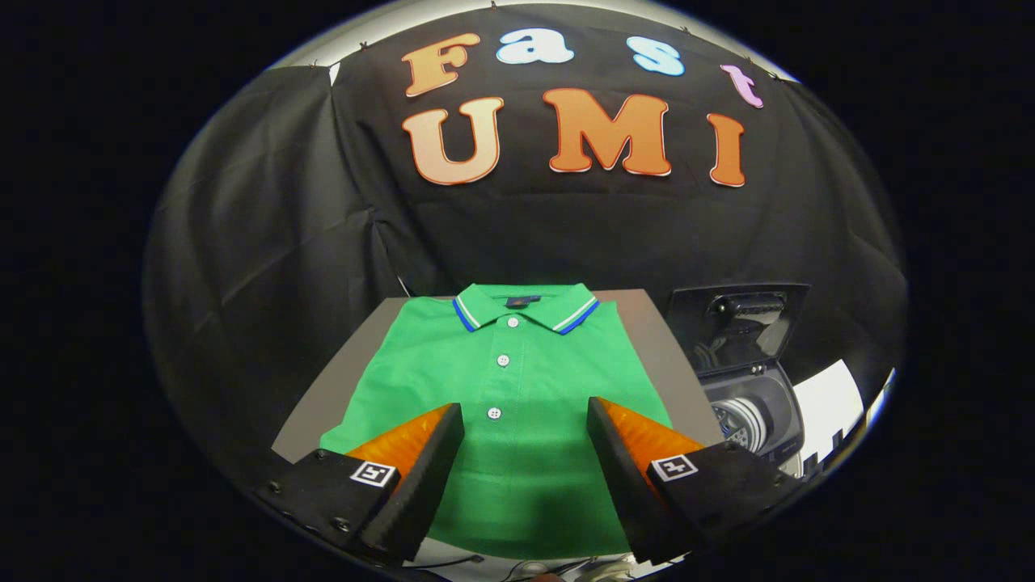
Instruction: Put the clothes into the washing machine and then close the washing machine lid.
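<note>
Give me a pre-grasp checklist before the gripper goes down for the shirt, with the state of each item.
1. Gripper open: ok, fingers spread wide, nothing between them.
2. Green polo shirt reachable: ok, it lies flat on the table, just ahead of and under the fingers.
3. Shirt free of other things: ok, nothing rests on it.
4. Washing machine lid up: ok, it stands raised, the drum showing below.
5. Drum empty: cannot tell, only part of its inside shows.

Washer (748, 404) mouth gapes unobstructed (lid (740, 323) upright behind), beside shirt (517, 404).
</note>
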Demonstrator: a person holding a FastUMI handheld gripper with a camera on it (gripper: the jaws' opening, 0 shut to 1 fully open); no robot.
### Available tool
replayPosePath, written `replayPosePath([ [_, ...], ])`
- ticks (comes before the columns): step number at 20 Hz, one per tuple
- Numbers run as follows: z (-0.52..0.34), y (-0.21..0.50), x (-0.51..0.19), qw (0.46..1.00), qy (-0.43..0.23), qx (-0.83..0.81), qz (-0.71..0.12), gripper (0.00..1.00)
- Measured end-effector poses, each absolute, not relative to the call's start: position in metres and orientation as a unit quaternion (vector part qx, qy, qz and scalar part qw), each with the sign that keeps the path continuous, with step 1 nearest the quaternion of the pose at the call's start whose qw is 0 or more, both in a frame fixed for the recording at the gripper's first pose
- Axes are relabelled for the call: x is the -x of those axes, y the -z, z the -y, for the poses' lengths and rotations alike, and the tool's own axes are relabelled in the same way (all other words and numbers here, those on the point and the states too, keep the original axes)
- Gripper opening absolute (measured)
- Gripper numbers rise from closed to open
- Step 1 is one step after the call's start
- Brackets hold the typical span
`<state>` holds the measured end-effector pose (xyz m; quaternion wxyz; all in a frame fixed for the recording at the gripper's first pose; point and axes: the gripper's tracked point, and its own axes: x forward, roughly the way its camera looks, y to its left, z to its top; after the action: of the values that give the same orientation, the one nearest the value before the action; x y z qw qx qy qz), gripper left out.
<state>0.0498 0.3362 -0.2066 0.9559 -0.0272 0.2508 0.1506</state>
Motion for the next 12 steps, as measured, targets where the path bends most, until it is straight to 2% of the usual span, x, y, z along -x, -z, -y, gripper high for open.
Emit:
replayPosePath([
  [6,-0.338,0.225,-0.055,0.948,-0.144,0.036,-0.281,0.98],
  [9,-0.339,0.226,-0.054,0.942,-0.164,0.064,-0.284,0.9],
  [11,-0.346,0.227,-0.053,0.938,-0.183,0.068,-0.285,0.75],
  [12,-0.348,0.228,-0.052,0.937,-0.19,0.066,-0.286,0.61],
])
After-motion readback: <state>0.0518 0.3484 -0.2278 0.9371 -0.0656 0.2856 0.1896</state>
